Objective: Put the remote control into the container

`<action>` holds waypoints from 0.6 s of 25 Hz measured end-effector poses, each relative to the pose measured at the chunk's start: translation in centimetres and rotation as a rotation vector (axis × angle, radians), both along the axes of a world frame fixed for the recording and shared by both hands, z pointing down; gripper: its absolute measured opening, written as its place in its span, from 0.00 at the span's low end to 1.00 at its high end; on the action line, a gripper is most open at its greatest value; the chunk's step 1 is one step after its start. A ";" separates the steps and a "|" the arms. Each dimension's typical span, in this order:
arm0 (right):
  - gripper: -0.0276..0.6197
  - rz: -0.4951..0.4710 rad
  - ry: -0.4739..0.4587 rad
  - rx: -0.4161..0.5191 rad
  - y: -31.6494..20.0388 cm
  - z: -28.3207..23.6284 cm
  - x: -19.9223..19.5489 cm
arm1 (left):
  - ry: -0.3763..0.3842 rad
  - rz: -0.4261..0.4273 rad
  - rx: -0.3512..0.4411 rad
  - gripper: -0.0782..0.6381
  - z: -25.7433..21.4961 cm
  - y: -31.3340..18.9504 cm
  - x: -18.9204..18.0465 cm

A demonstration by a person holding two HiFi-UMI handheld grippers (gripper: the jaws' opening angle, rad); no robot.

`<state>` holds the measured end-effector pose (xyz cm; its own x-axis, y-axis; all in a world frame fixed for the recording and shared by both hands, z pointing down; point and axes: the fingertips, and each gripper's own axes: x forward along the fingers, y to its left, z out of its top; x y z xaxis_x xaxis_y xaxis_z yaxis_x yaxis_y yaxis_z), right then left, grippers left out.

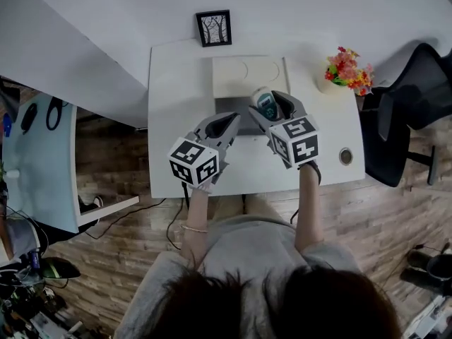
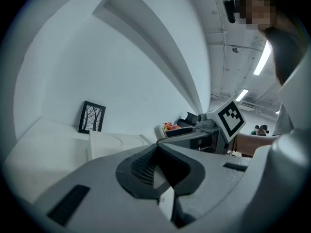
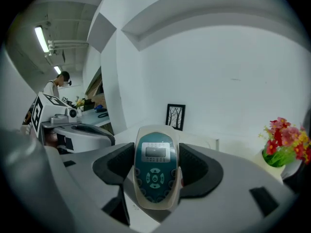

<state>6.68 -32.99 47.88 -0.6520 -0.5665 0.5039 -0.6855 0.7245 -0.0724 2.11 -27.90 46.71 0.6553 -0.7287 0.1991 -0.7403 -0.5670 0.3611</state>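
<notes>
A white desk (image 1: 176, 83) stands against a white wall (image 1: 92, 34) on a wood-plank floor (image 1: 106, 161). The fingers of the right gripper (image 3: 155, 165) pinch the remote control (image 3: 155, 181) near the cream container (image 1: 248, 76). The left gripper (image 2: 158, 171) has its fingers pressed together, empty.

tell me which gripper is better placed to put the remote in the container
Right. The right gripper clamps the remote and hangs right by the container. The left gripper is shut on nothing and sits further back.
</notes>
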 end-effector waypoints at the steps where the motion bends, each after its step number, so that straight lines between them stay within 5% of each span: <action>1: 0.49 -0.024 0.021 -0.012 0.1 0.6 -0.5 | 0.003 -0.001 -0.012 0.11 0.4 0.0 -0.1; 15: 0.49 -0.224 0.228 -0.150 0.2 7.7 -2.7 | 0.035 0.006 -0.127 0.11 4.5 -0.3 -0.4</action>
<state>4.02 -32.78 55.53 -0.6127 -0.3304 0.7180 -0.5212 0.8518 -0.0527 1.69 -28.20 51.16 0.6677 -0.6950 0.2667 -0.7227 -0.5193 0.4561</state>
